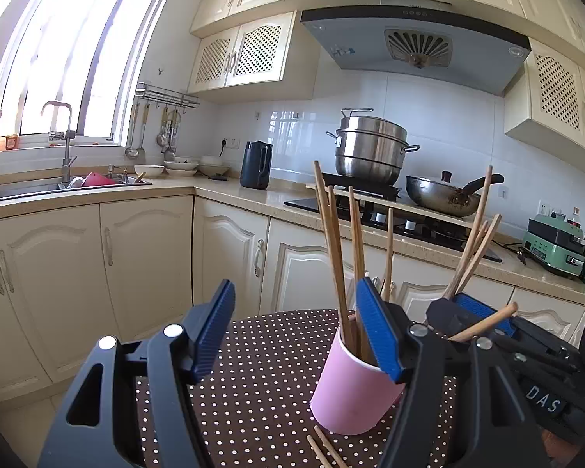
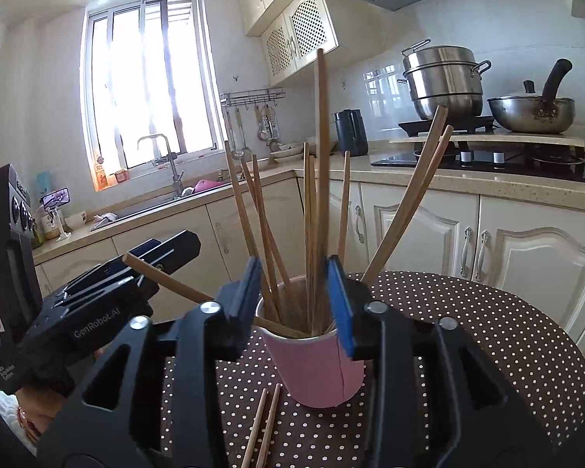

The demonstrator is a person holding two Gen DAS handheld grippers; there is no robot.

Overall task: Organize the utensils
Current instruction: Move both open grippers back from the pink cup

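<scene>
A pink cup (image 1: 353, 394) stands on the polka-dot table (image 1: 253, 390) and holds several wooden chopsticks (image 1: 333, 249). My left gripper (image 1: 296, 335) is open, just left of the cup's rim, its right finger against the rim. In the right wrist view the pink cup (image 2: 316, 366) sits between the fingers of my right gripper (image 2: 298, 304), which is open above the rim with several chopsticks (image 2: 319, 179) standing between its jaws. Two loose chopsticks (image 2: 263, 425) lie on the table in front of the cup; they also show in the left wrist view (image 1: 323, 450).
The right gripper body (image 1: 499, 335) is close on the right, and the left gripper body (image 2: 109, 292) shows at left in the right wrist view. Behind are cream cabinets (image 1: 144, 257), a sink (image 1: 58, 187), a black kettle (image 1: 256, 164), a stove with a steel pot (image 1: 370, 152) and a wok (image 1: 444, 195).
</scene>
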